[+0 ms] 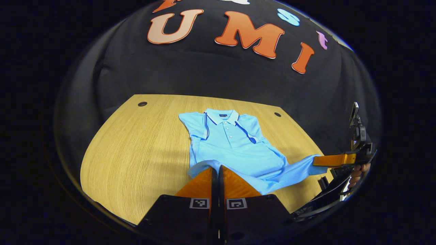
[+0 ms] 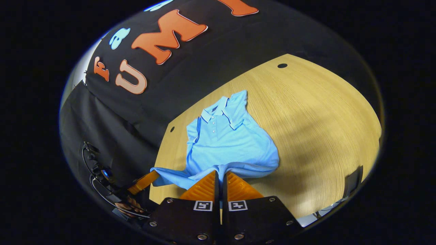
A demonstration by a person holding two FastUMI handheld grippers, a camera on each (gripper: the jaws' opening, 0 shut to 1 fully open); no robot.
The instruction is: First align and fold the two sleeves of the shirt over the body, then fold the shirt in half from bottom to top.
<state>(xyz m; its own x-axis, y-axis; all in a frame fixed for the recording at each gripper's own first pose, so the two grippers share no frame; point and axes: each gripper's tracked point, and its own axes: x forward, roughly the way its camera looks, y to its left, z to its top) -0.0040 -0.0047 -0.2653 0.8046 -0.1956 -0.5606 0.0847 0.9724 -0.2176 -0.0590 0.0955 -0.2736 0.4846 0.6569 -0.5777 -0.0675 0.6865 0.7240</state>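
A light blue polo shirt (image 1: 231, 143) lies collar-away on the wooden table (image 1: 136, 153), both short sleeves turned in over the chest. My left gripper (image 1: 218, 167) is shut on the hem's left corner, raised off the wood. In the same view my right gripper (image 1: 316, 160) pinches the hem's other corner, pulling it out to the right. In the right gripper view the shirt (image 2: 224, 143) runs away from my right gripper (image 2: 219, 173), which is shut on the hem. My left gripper (image 2: 153, 177) holds the far corner at lower left.
The table (image 2: 323, 119) has small dark holes (image 1: 142, 103) (image 1: 277, 114) near its back corners. Black cloth hangs behind it. A hand (image 1: 357, 173) grips the right tool. A dark object (image 2: 352, 183) stands at the table's near right edge.
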